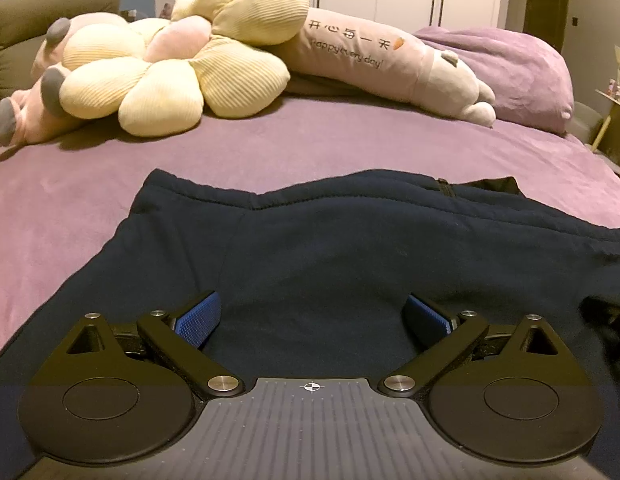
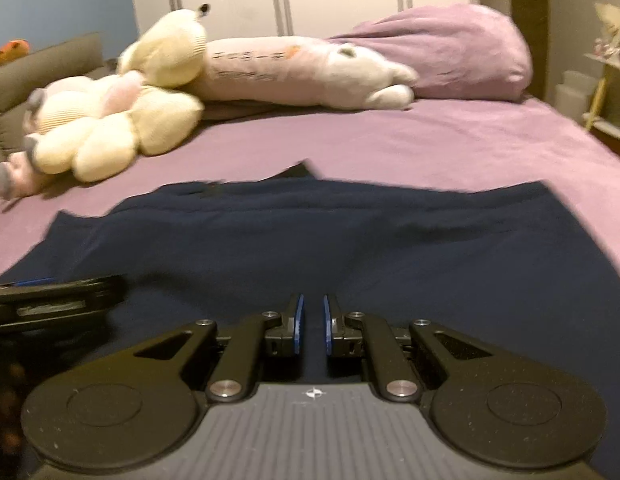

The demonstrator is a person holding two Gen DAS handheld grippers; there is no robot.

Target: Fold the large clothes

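Navy garment spread flat on the bed

Garment (image 1: 350,248) lies under both: left gripper (image 1: 312,320) jaws wide, right gripper (image 2: 311,326) nearly closed, holding nothing.

left tool (image 1: 312,322) spread wide over navy garment (image 1: 350,248), purple bed (image 1: 270,148)

Plush flower cushion (image 1: 170,68) and long plush pillow (image 1: 374,60) lie on purple bed (image 1: 310,148).

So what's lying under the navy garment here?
The navy garment lies spread on the purple bedsheet, which shows all around it. Whatever is directly beneath the cloth is covered.
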